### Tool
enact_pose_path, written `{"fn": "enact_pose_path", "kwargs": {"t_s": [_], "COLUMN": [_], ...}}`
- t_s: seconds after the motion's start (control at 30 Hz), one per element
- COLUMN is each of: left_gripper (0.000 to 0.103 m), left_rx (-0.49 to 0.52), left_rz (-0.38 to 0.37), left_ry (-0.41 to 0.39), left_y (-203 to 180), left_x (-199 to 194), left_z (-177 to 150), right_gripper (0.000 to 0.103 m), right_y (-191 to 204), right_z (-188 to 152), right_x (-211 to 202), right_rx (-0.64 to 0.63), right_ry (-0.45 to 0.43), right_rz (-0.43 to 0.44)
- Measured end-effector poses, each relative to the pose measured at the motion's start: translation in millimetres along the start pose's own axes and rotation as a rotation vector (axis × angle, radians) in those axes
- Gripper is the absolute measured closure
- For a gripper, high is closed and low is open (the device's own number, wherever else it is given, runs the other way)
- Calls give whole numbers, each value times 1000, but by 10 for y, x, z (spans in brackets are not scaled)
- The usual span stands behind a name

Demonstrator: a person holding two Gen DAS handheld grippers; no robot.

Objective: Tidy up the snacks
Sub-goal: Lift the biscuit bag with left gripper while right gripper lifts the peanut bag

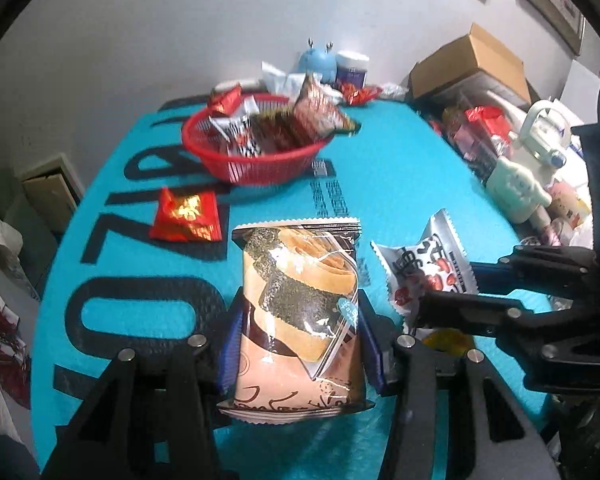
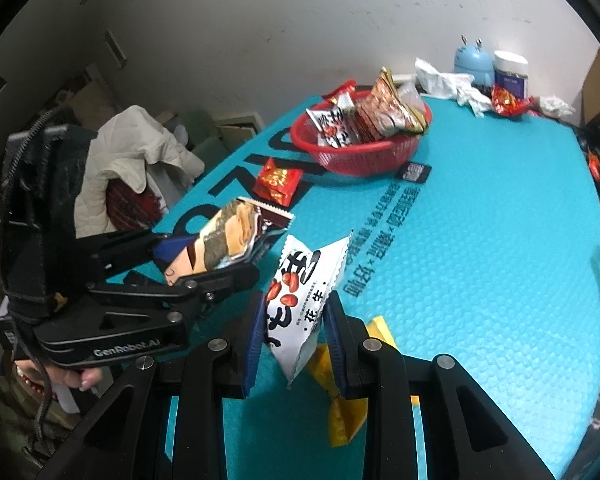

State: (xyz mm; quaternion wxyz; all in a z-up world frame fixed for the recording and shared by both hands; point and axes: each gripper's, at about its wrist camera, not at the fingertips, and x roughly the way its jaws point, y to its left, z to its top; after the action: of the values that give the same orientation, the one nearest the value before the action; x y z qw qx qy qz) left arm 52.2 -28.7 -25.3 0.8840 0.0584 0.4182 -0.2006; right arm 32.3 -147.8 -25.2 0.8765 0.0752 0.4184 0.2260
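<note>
Two handheld grippers at the near edge of a turquoise foam table mat (image 1: 400,184), each clamped on 1 snack. The left gripper (image 1: 298,332) was clenched across the lower half of a brown-and-cream plastic wafer-roll packet (image 1: 300,304), its blue pads pressing both long edges; the packet appeared lifted off the mat, though this could not be confirmed. The right gripper (image 2: 296,328) was grasping a white foil peanut packet with red print (image 2: 300,300) at mid-length, tilted upward, directly above a yellow wrapper (image 2: 340,412) lying on the mat. Both packets looked light, air-puffed and slick, with brittle contents likely to crush under hard squeezing; a hold across the body, just inside the crimped seals, seemed safest. The destination, judged from the task, was the red plastic mesh basket (image 1: 256,168) toward the far side of the mat, already holding several packets. A red-and-gold foil sachet (image 1: 188,216) lay between the basket and the left gripper. The mat was dimpled, probably grippy, and printed with large black numerals. Behind the basket stood a blue antlered figurine (image 1: 316,62) and a white-lidded jar (image 1: 352,66); an open cardboard box (image 1: 472,60) and assorted clutter crowded the right edge, before a plain white wall.
</note>
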Motion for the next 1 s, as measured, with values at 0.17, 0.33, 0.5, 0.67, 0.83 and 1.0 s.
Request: {"fn": "enact_pose_path", "kwargs": {"t_s": [0.17,0.33,0.5,0.67,0.83,1.0], "left_gripper": [55,55,55,55,55,55], "left_rx": [-7,-10,-9,-10,-26,-39], "left_rz": [-17,-33,-21,-1,-10,-22], "left_ry": [-49,-100,-158,-205,-251,-286], "left_y": [34,63,92,126,220,296], "left_x": [-166,-332,-458,-515,-522,-487], "left_z": [114,247,417,628,885,1140], "right_gripper": [74,74,74,74,74,74], "right_y": [80,168,211,207,192,161], "right_z": [105,237,401,606,873,1142], "right_x": [-89,-184,-272,-322,-392,-424], "right_rx": [-20,-60,-96,-117,-139,-146], "right_ry": [-32,-65,-107,-146,-202,-249], "right_rz": [6,-6,-28,-54,-94,-117]}}
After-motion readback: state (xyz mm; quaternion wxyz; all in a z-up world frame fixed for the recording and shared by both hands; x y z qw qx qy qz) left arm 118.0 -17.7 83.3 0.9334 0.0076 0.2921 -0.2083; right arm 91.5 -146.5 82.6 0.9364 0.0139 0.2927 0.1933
